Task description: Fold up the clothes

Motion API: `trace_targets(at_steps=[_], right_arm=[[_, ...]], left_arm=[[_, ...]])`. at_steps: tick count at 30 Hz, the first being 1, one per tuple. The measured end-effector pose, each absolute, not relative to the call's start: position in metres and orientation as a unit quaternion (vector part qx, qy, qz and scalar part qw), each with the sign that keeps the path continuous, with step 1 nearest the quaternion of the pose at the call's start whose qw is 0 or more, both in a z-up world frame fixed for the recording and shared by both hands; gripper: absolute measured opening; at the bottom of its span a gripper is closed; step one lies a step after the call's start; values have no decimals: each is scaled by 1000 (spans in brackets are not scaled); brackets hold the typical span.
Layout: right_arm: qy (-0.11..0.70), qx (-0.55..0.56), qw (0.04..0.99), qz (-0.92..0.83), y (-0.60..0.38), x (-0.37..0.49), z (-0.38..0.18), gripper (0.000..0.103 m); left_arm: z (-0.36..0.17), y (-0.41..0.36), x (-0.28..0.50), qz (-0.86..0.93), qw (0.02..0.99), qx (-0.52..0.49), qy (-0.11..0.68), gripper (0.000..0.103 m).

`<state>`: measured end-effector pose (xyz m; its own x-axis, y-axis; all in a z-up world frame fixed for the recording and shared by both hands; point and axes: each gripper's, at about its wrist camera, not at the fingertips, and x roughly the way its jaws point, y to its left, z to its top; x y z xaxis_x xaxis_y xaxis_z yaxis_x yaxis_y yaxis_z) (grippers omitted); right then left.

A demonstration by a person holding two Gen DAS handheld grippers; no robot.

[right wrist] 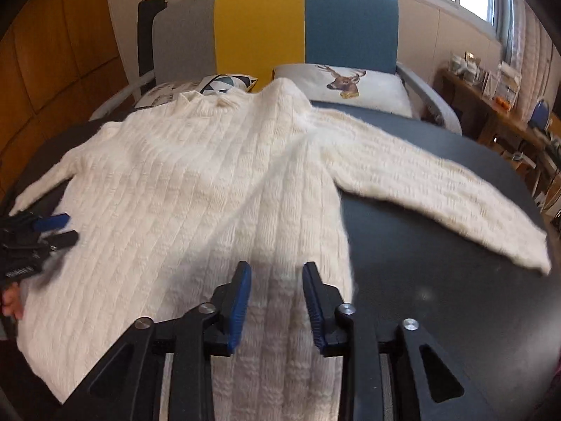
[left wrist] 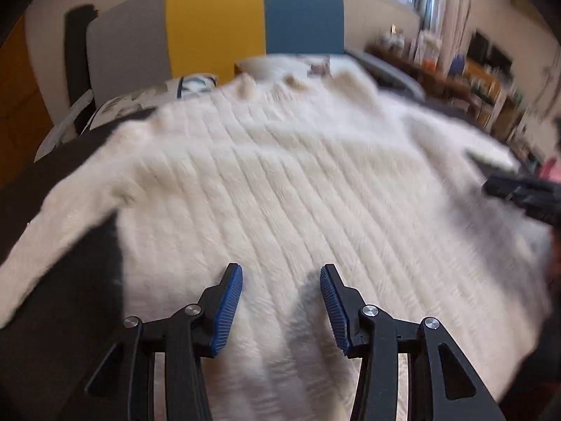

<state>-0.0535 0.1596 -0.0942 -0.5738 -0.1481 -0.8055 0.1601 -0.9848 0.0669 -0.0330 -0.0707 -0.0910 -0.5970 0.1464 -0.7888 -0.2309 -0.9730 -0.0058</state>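
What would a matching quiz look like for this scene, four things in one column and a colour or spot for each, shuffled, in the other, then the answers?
Things:
1. sweater
2. deer cushion
3. table
4. middle panel of the chair back

Descriptions:
A. yellow
B. dark surface under the knitwear
C. on the chair seat, behind the table
D. cream cable knit, spread flat with sleeves out

Pairs: 1-D, 2-C, 3-B, 4-A
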Motion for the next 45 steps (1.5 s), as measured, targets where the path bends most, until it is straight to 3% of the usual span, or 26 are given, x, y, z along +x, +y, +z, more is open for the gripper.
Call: trace_targets(at_steps=[3, 5, 10, 16, 20, 28, 34, 45], right_arm=[[5, 464, 82, -882, 167, -44, -109, 28], [-2, 466, 78, -881, 172, -37, -117, 28], [-45, 460, 66, -884, 181, -15, -120, 28], [-58, 432, 99, -894, 202, -23, -92, 30], [-38, 408, 4, -912, 253, -70, -72, 33], [-7, 461, -22, -887, 292, -180, -102, 33], [23, 489, -20, -872, 294, -178, -124, 33], [8, 470, -71, -880, 343, -182, -120, 36]], left_arm=[[-92, -73, -29, 899, 90, -422, 74, 54], [-92, -81, -29, 899, 84, -420, 87, 62], [-102, -112, -39, 900, 64, -425, 68, 77], [-84, -113, -57, 896, 60, -437, 51, 76], [-65, -85, -85, 910, 58, -409, 42, 76], [-93, -52, -134, 902, 22, -427, 66, 76], [-105, -68, -138, 897, 30, -439, 33, 81], [-105, -63, -136, 896, 34, -440, 53, 86]])
